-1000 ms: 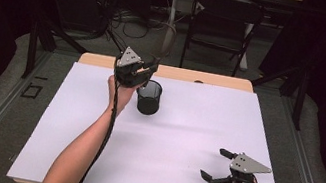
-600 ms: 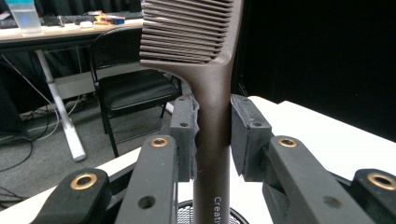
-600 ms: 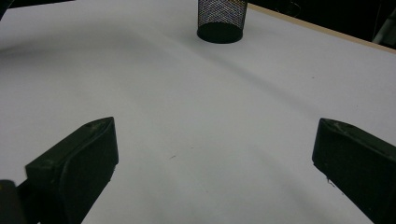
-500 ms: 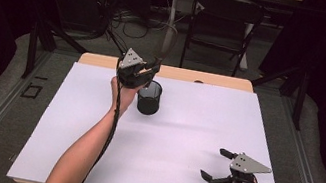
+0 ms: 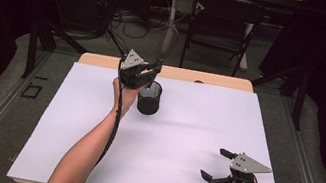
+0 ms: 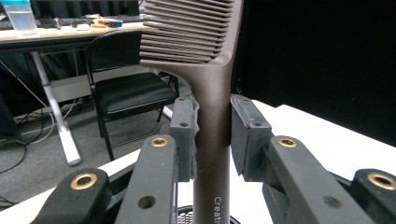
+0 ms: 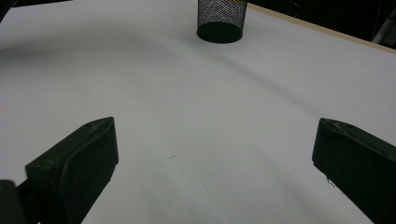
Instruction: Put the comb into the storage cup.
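Nearest to the person, the right gripper (image 5: pixel 214 163) rests on the white counter (image 5: pixel 195 127), in front of the black wire-mesh cup (image 5: pixel 148 100) and well apart from it to the right. Its two jaws stand wide apart with nothing between them, and only bare counter lies ahead of them up to the cup. Compared with one second ago, this gripper is in the same place.

Farther in, the left gripper (image 5: pixel 152 69) hangs just above the cup, at its left rear edge. Its jaws are clamped on the handle of a brown plastic comb (image 6: pixel 212 93), which stands upright with its teeth at the top. The lower end of the handle goes down toward the mouth of the cup. The mesh rim shows just under it, but I cannot tell if the end already touches the bottom.

Almost nothing has changed in the last second. The left gripper stays over the cup, only the forearm has shifted a little, and the grip is the same. To my judgement the comb is being set into the cup, and the release is not yet done. It is now aligned and waiting for the jaws to part.

Behind the cup, beyond the far edge of the counter, a black folding chair (image 6: pixel 126 93) stands on the floor.
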The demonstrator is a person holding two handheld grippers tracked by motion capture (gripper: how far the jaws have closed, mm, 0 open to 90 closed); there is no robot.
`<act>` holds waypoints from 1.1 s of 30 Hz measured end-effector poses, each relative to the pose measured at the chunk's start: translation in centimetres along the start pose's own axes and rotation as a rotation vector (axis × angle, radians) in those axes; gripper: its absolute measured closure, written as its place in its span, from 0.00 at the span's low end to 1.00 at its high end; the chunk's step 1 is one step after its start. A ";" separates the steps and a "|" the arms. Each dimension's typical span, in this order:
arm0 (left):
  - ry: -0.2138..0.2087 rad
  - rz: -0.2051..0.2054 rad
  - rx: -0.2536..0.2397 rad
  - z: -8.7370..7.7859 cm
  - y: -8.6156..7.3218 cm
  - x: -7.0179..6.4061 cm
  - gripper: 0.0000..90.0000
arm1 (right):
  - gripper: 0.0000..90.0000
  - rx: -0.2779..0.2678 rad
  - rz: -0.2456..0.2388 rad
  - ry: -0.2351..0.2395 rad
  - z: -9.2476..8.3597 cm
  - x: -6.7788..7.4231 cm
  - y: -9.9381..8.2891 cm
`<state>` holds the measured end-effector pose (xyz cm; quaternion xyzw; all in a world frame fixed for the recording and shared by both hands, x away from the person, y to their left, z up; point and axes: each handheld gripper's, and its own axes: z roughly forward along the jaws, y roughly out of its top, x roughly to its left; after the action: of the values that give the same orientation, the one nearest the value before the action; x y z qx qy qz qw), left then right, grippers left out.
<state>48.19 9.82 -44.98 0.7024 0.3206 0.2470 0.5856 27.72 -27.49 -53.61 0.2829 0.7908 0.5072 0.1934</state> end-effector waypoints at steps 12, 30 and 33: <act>-0.010 0.005 -0.016 0.3 -0.5 -0.1 0.81 | 0.00 -0.001 0.000 0.001 0.0 0.0 0.0; -0.007 0.012 0.016 0.6 -1.2 0.0 0.81 | 0.00 0.003 0.000 0.002 0.0 0.0 0.0; -0.009 0.013 0.021 0.7 -1.5 0.0 0.81 | 0.00 0.003 -0.001 0.002 0.0 0.0 0.0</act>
<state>48.49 9.52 -46.56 0.7115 0.3159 0.2443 0.5781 27.71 -27.48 -53.61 0.2824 0.7918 0.5062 0.1924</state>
